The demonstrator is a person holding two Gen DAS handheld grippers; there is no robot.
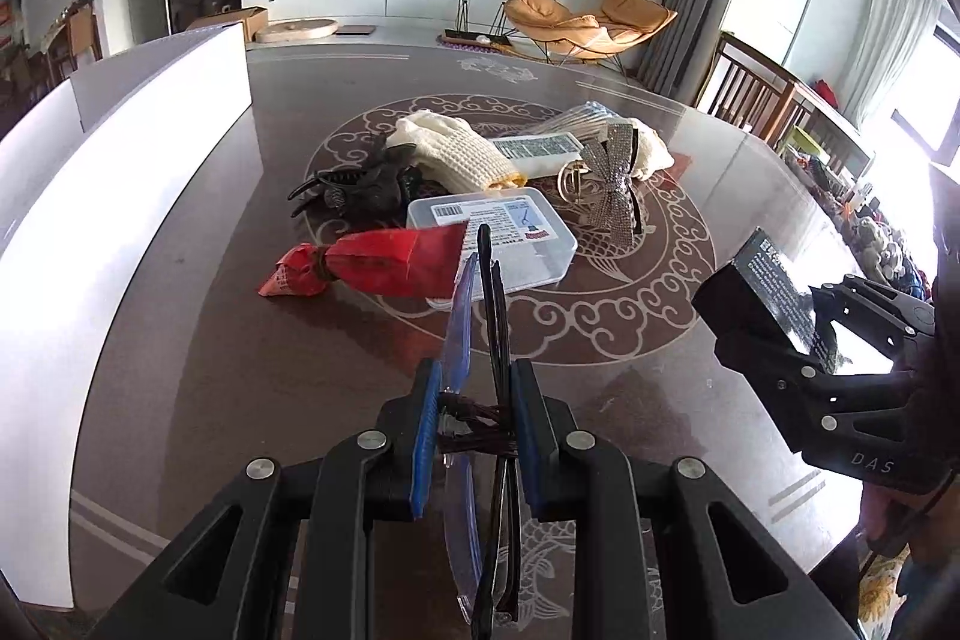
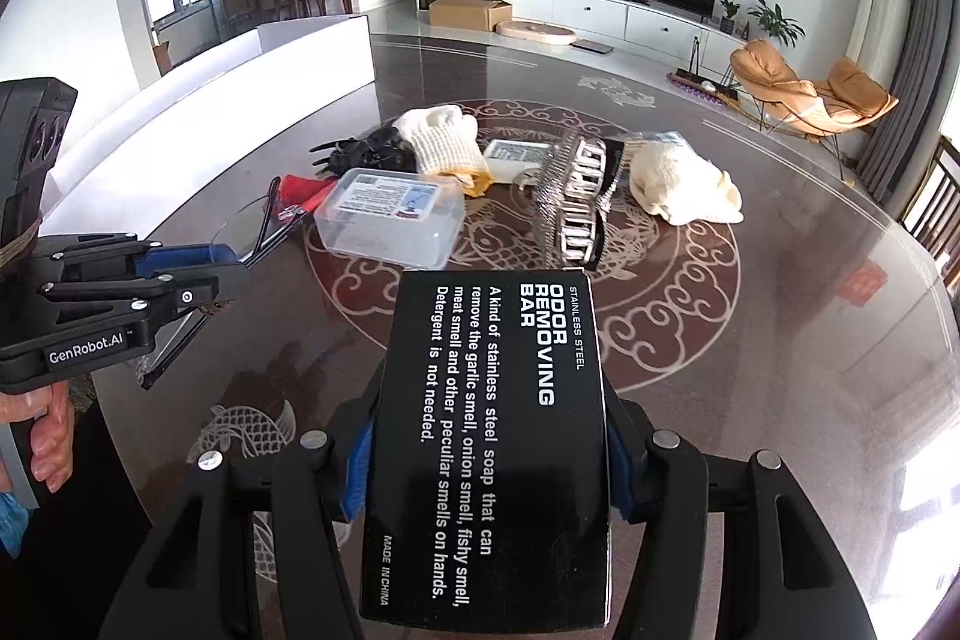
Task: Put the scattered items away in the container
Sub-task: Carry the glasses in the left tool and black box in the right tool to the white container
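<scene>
My left gripper is shut on a pair of folded glasses with clear lenses and a black frame, held above the table. It also shows in the right wrist view. My right gripper is shut on a black "Odor Removing Bar" box, also seen in the left wrist view. The white container stands at the table's left. On the table lie a red packet, a clear plastic box, a black hair claw, white gloves and a rhinestone bow clip.
The dark round glass table has a pale fish and cloud pattern. A labelled packet and a gold ring-shaped piece lie among the pile. Wooden chairs stand at the right edge. A living room lies beyond.
</scene>
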